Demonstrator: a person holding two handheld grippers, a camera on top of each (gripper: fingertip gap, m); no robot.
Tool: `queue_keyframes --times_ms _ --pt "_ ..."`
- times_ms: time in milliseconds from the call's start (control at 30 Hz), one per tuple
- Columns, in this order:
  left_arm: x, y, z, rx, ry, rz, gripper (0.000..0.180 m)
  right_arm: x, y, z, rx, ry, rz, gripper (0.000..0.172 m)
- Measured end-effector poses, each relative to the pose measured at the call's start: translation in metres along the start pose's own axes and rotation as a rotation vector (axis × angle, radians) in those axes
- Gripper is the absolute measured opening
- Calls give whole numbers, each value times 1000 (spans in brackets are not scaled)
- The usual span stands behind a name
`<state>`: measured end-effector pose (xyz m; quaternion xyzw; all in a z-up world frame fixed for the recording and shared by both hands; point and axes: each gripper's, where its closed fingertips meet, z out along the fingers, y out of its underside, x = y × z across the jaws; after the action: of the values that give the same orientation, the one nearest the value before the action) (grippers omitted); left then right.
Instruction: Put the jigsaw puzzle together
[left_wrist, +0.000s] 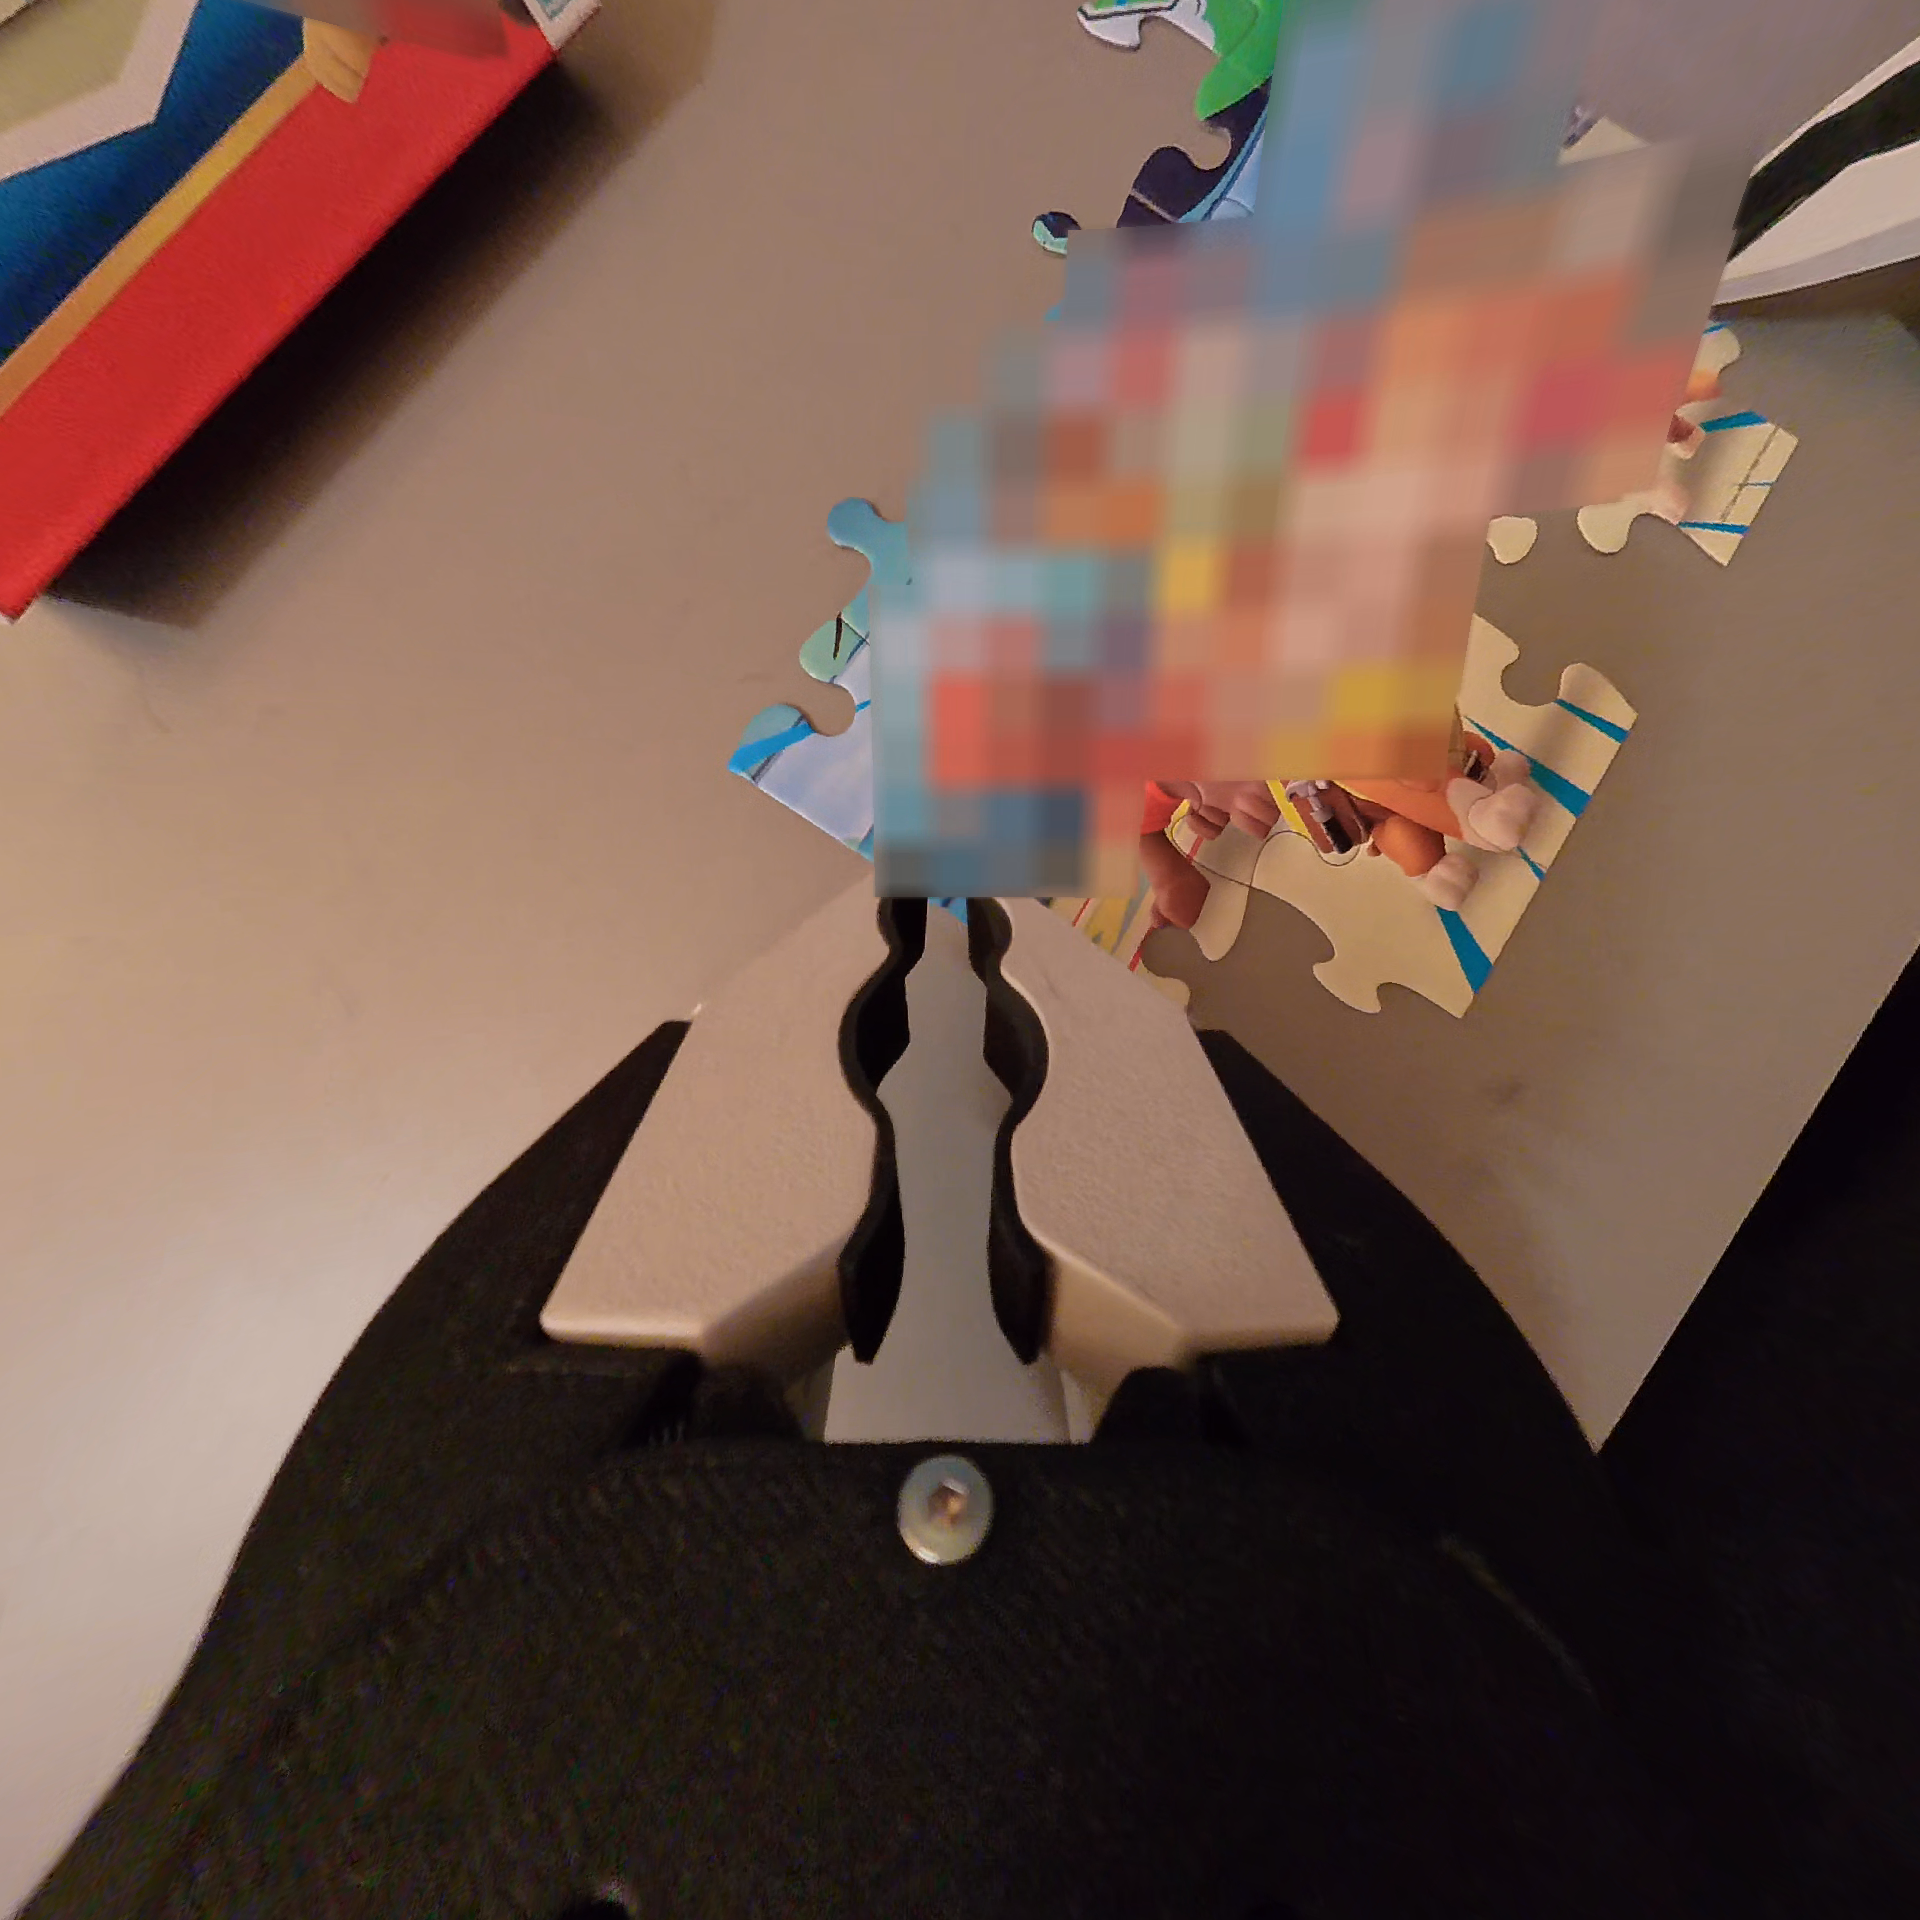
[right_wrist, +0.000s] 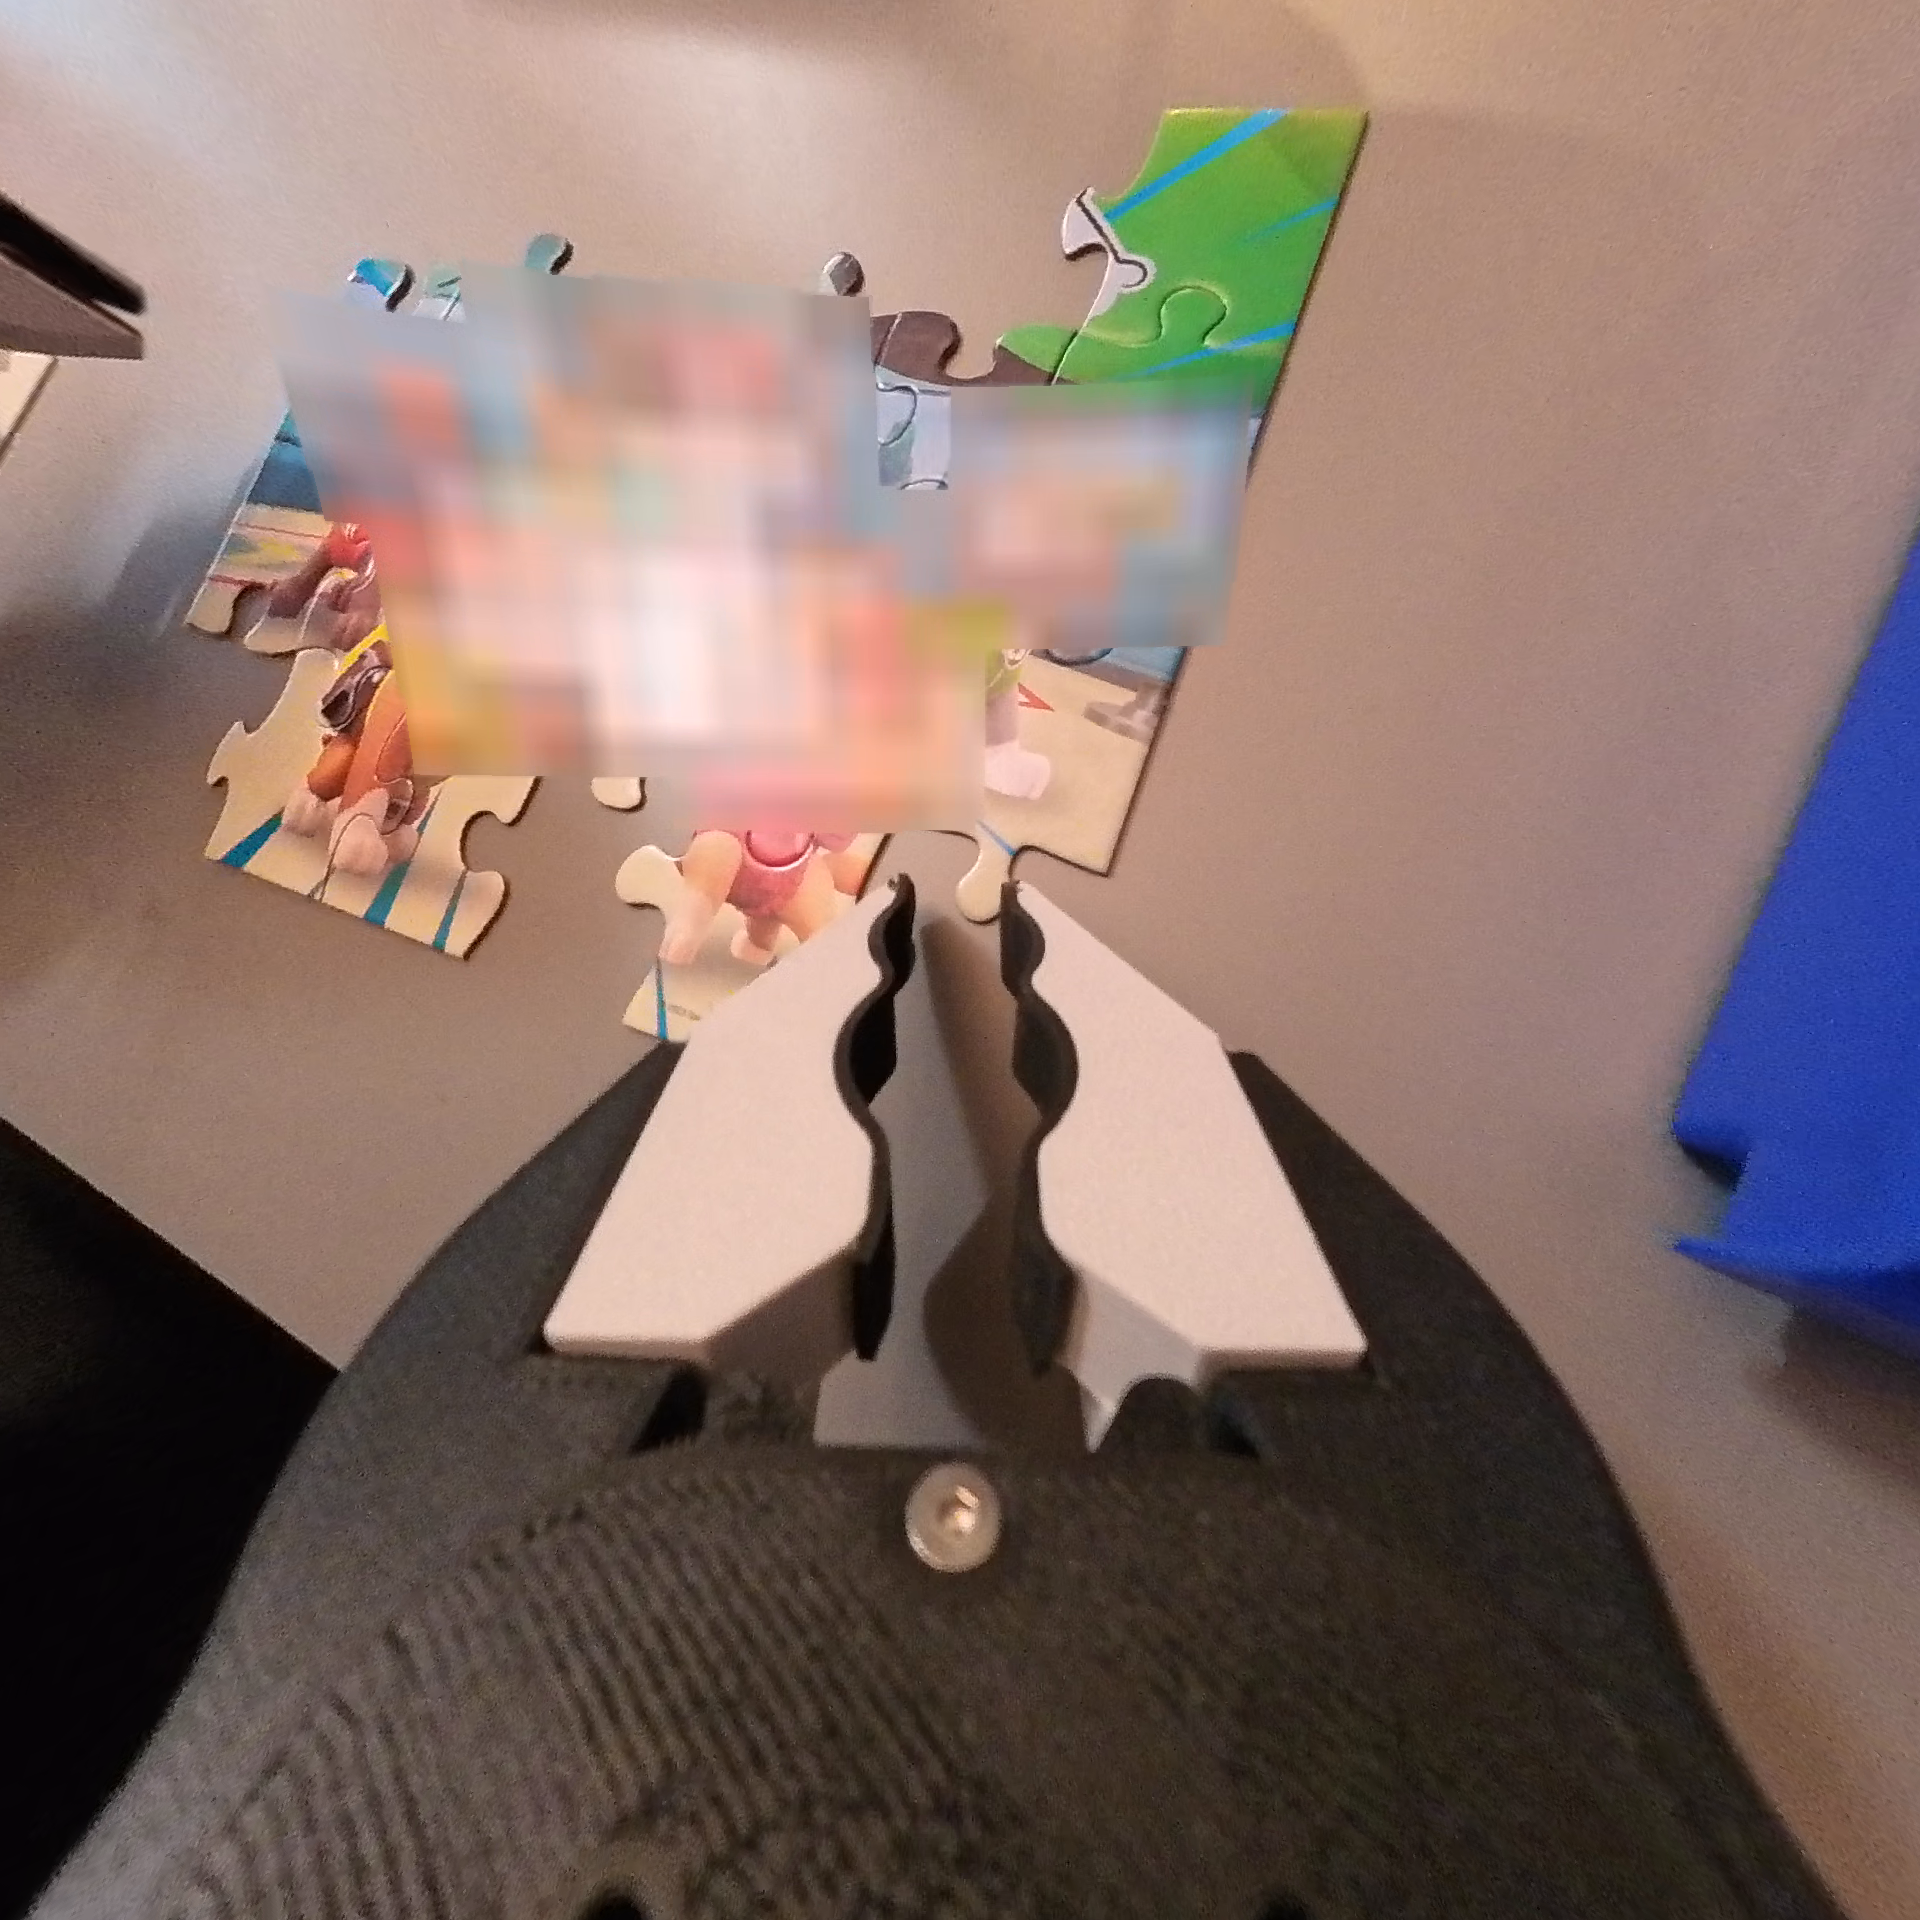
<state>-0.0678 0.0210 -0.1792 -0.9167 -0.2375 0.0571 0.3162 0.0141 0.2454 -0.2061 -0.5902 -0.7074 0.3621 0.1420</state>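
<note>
Both grippers (left_wrist: 945, 914) (right_wrist: 956, 904) ajar beside puzzle (right_wrist: 1091, 810) edges.

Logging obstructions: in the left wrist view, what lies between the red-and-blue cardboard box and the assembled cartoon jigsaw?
Only bare grey tabletop separates the box from the jigsaw, in the left wrist view.

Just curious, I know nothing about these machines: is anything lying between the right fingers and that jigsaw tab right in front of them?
Nothing visible. The right gripper is open, and only bare grey table separates it from the cream puzzle tab.
</note>
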Motion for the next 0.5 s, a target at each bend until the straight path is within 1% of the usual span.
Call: queue_keyframes --times_ms 267,500 --pt "-6 13 -9 -3 -20 -34 8 -8 0 3 -7 -11 -16 15" --pt "-11 14 -16 20 -34 -52 8 -11 -2 5 -4 -11 -23 14"
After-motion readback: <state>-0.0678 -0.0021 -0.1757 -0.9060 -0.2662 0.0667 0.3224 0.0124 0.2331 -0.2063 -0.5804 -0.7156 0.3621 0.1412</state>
